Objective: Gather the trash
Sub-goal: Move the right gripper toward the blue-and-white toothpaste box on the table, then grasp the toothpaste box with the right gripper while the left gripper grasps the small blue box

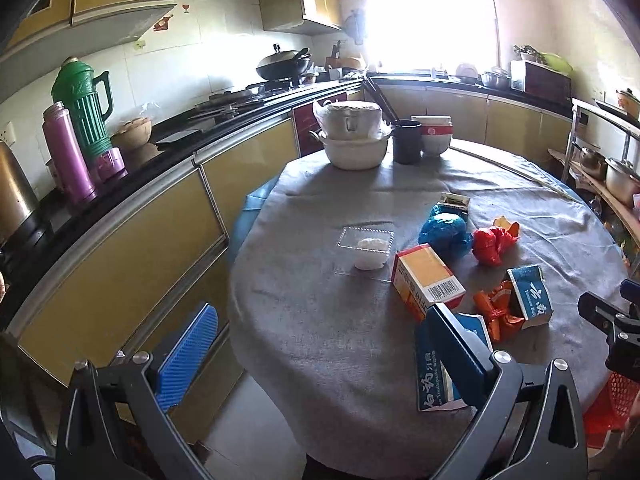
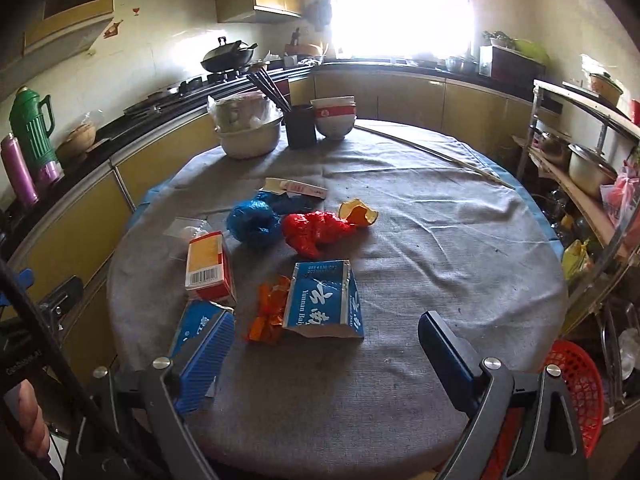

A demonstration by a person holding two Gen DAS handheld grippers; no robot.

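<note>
Trash lies on the round grey-clothed table (image 2: 440, 248): an orange-and-white box (image 2: 209, 265), a blue torn carton (image 2: 326, 300), a second blue carton (image 2: 196, 330), an orange wrapper (image 2: 270, 312), a red plastic bag (image 2: 316, 230), a blue plastic bag (image 2: 254, 220), orange peel (image 2: 358, 212) and a clear plastic tray (image 1: 365, 246). A red mesh basket (image 2: 576, 384) stands low at the table's right. My left gripper (image 1: 320, 356) is open and empty above the table's near left edge. My right gripper (image 2: 326, 364) is open and empty above the table's near edge.
At the table's far side stand stacked white pots (image 1: 354, 136), a black chopstick cup (image 1: 407, 141) and stacked bowls (image 1: 434, 133). A kitchen counter (image 1: 120, 176) with flasks runs along the left. A metal shelf (image 2: 580, 184) with pots stands at the right.
</note>
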